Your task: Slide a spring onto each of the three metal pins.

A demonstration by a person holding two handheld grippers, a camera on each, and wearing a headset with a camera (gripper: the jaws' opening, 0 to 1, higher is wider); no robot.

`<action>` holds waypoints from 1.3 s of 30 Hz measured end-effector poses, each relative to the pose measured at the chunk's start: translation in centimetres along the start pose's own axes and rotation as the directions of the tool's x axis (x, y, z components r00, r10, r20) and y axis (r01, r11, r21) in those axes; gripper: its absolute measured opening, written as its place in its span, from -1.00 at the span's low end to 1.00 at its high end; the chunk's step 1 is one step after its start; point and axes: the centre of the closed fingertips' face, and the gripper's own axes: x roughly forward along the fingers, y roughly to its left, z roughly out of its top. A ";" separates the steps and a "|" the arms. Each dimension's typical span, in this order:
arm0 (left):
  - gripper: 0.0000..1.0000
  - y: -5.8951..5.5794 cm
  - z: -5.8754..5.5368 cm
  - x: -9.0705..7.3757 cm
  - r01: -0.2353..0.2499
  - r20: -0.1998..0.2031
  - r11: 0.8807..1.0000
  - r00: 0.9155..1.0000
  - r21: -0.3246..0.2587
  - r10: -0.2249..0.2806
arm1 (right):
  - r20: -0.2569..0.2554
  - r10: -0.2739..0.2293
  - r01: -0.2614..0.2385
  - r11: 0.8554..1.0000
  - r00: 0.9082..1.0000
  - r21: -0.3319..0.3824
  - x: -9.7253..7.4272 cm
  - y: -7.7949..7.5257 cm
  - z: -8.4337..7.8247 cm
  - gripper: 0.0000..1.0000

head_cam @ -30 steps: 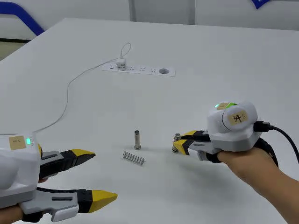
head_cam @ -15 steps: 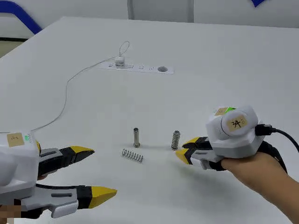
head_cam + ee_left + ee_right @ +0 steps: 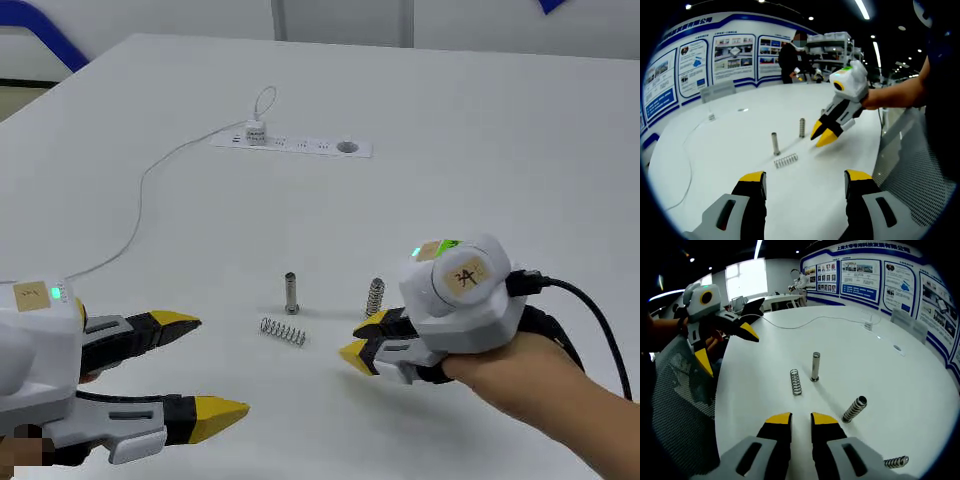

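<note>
Right claw point(image 3: 362, 338) withdrawn from spring-fitted pin point(image 3: 375, 296), narrow, empty; left claw point(image 3: 215, 366) wide; loose spring point(image 3: 283, 332) beside bare pin point(image 3: 291, 292).

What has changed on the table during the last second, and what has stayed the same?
The right gripper released the spring-covered pin and drew back toward the person. The left gripper stays open; the bare pin and loose spring have not moved.
</note>
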 end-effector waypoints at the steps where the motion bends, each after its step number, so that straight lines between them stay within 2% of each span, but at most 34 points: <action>1: 0.30 0.0 0.0 0.0 -0.001 0.000 1.000 1.000 0.000 0.001 | 0.000 0.005 -0.005 1.000 1.000 -0.005 0.2 0.1 0.1 -0.68; 6: 0.30 0.1 0.0 0.0 -0.003 0.002 1.000 1.000 -0.002 0.003 | -0.005 0.029 -0.029 0.999 1.000 -0.036 1.2 0.9 0.6 -0.68; 13: 0.30 0.1 0.0 0.0 -0.001 -0.002 1.000 1.000 -0.002 0.001 | 0.016 0.026 -0.026 0.999 1.000 -0.033 2.6 0.4 1.6 -0.68; 22: 0.30 0.1 0.0 0.0 -0.003 -0.004 1.000 1.000 -0.003 0.003 | 0.008 0.037 -0.037 0.999 0.999 -0.025 4.5 0.4 1.7 -0.67; 29: 0.29 0.0 -0.2 0.0 0.002 -0.012 1.000 1.000 -0.002 -0.002 | 0.001 0.034 -0.034 0.999 0.999 -0.015 5.0 0.1 1.3 -0.67; 39: 0.29 0.2 -0.2 0.0 -0.001 -0.010 1.000 1.000 -0.008 0.001 | -0.001 0.041 -0.041 0.998 0.999 -0.040 5.3 0.4 1.3 -0.73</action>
